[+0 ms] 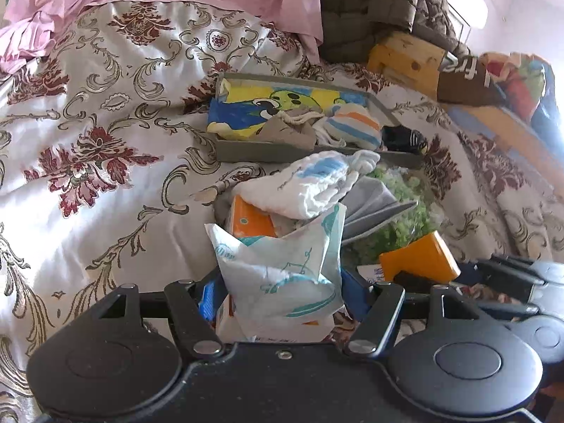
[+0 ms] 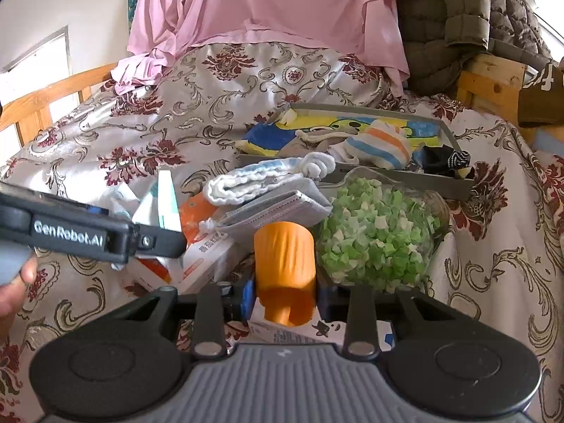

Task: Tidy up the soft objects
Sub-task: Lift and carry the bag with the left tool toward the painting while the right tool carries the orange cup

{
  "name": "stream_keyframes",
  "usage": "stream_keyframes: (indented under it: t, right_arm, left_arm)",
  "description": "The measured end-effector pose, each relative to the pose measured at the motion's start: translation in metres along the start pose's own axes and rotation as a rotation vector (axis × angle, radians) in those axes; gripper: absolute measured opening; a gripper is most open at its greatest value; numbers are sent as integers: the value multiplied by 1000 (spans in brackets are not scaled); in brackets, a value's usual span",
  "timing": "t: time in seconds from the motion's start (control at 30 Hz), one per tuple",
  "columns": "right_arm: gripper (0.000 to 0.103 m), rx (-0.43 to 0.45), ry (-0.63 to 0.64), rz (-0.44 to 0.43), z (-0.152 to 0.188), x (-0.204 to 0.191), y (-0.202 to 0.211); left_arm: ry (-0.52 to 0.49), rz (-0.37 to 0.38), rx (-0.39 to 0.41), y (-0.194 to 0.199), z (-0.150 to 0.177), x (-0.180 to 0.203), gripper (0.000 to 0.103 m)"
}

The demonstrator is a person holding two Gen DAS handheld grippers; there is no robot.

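My left gripper (image 1: 278, 296) is shut on a white and teal tissue pack (image 1: 282, 268), held upright over the bed. My right gripper (image 2: 285, 296) is shut on an orange ribbed cylinder (image 2: 284, 264); the cylinder also shows in the left wrist view (image 1: 419, 257). A rolled white and blue diaper (image 1: 299, 187) (image 2: 253, 179) lies on a grey pouch (image 2: 278, 208). A grey tray (image 1: 246, 149) (image 2: 454, 137) beyond holds a cartoon cloth (image 1: 246, 105), a striped sock (image 1: 352, 127) (image 2: 380, 144) and a black sock (image 2: 444, 160).
A clear bag of green and white paper stars (image 2: 373, 236) lies right of the cylinder. Orange and white boxes (image 2: 208, 261) lie under the pile. The floral bedspread (image 1: 105, 141) has pink cloth (image 2: 282, 7) and a quilted jacket (image 2: 458, 17) behind.
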State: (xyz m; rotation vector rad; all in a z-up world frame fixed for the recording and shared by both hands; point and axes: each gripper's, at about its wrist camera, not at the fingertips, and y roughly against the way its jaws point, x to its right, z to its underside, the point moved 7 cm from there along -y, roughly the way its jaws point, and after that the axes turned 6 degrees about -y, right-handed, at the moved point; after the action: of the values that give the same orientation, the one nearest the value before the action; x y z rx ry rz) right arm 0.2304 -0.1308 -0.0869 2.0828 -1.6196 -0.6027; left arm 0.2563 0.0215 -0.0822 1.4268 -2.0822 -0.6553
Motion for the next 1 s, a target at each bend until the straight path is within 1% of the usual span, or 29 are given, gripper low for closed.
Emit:
stream_keyframes:
  t: [0.1,0.2,0.33,0.43,0.53,0.7,0.8,0.9,1.0]
  right_arm:
    - [37,25,-20,-12,-6,1,8]
    - [37,58,-43,-28,-15,3,17]
    - [37,115,-77,-41,-30,11,28]
    - [37,166,-89,-42,-45,20,34]
    - [37,218,-67,-44,-69,29,32]
    - [38,291,-42,-47,-115,53,9]
    - [38,318,-16,-7,-136,70,-17]
    - [38,317,-67,30,-150,98,-47]
    - [38,312,-107,70,-157,128,-73]
  left_arm:
    - [12,7,17,3,-4,-1,69]
    - [42,14,58,10,-12,-3,69]
    - [57,-2,111,18,-24,-5,69]
    - [57,-24,136,22,-34,-6,69]
    - [52,-34,155,22,-49,-5,69]
    - [15,-43,180,4,-88,-1,69]
    - [-3,-44,198,-15,-119,1,69]
    - [-19,-44,205,-42,-148,2,70]
    - [-45,-53,190,-77,-170,5,70]
